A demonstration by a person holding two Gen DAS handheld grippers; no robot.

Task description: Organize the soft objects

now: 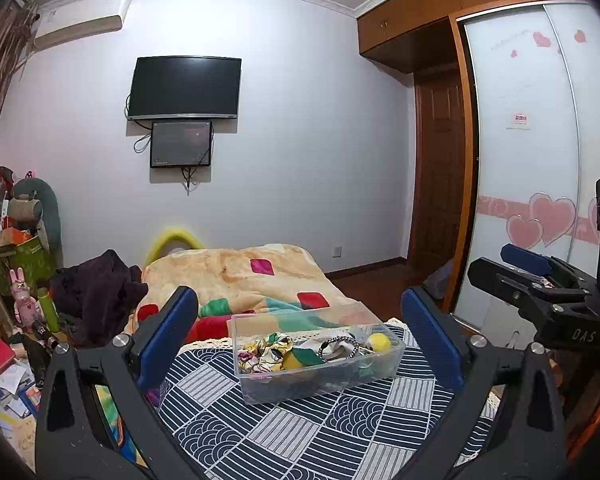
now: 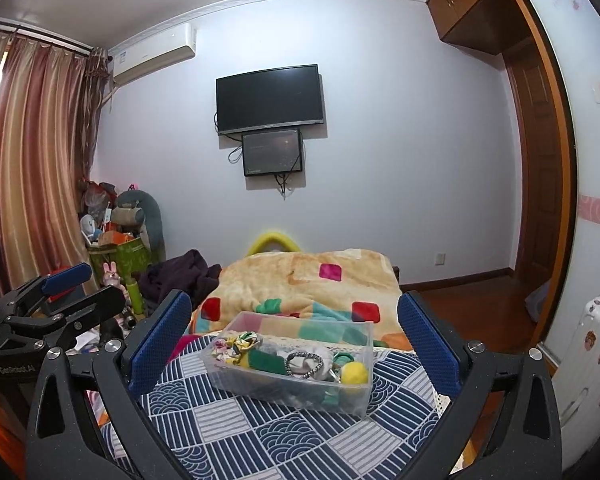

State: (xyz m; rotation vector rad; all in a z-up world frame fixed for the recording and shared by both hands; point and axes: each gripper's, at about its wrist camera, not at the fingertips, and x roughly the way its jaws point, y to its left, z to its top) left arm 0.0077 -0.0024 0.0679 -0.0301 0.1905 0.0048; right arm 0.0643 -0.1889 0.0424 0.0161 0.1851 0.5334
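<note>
On the navy-and-white patterned cloth surface (image 1: 300, 432) sits a clear rectangular plastic bin (image 1: 320, 376), already holding the soft items: floral fabric scrunchies (image 1: 264, 350), a green felt piece (image 1: 302, 356), a beaded ring bracelet (image 1: 338, 346), a yellow pom-pom ball (image 1: 379, 342). Left gripper (image 1: 300, 328) is spread wide, nothing between its blue pads, hovering back from the bin. Right gripper (image 2: 296, 336) same: released, empty, framing the bin from its own view. No loose soft items visible on the cloth outside the bin. Looks like either end of sorting or just before pulling items out; can't tell which. If more remains, next move needs a descent into the bin and a light pinch, since the contents are tangled and will drag neighbours.
</note>
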